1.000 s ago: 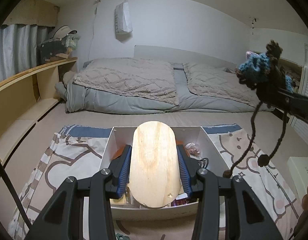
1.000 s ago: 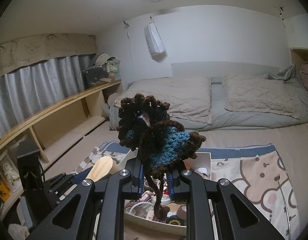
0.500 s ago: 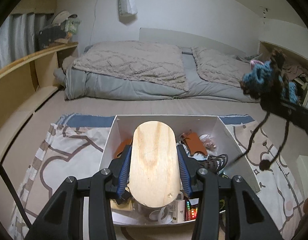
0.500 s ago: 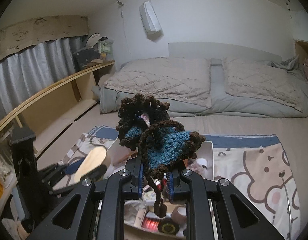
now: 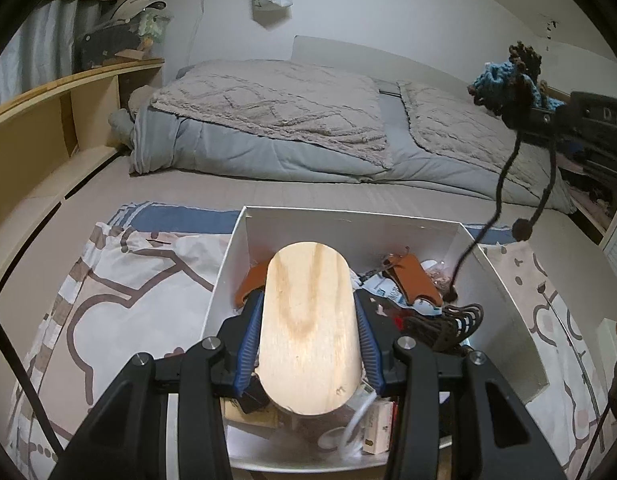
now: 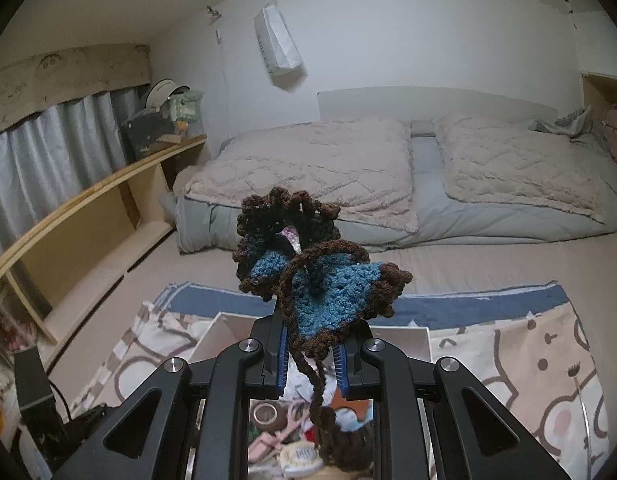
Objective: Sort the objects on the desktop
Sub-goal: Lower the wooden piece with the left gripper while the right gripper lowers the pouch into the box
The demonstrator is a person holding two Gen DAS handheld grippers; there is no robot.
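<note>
White box (image 5: pixel 504 292) nearer, beneath both loads.

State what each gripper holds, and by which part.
Left gripper: oval wooden board, clamped across its long edges. Right gripper: blue-and-brown crocheted piece, pinched at its lower edge.

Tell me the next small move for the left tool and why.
Probably lower the left tool a little further into the white box and only then open. Its pads grip the wooden oval board, which hangs above the clutter inside, so releasing here would drop it rather than set it down.
</note>
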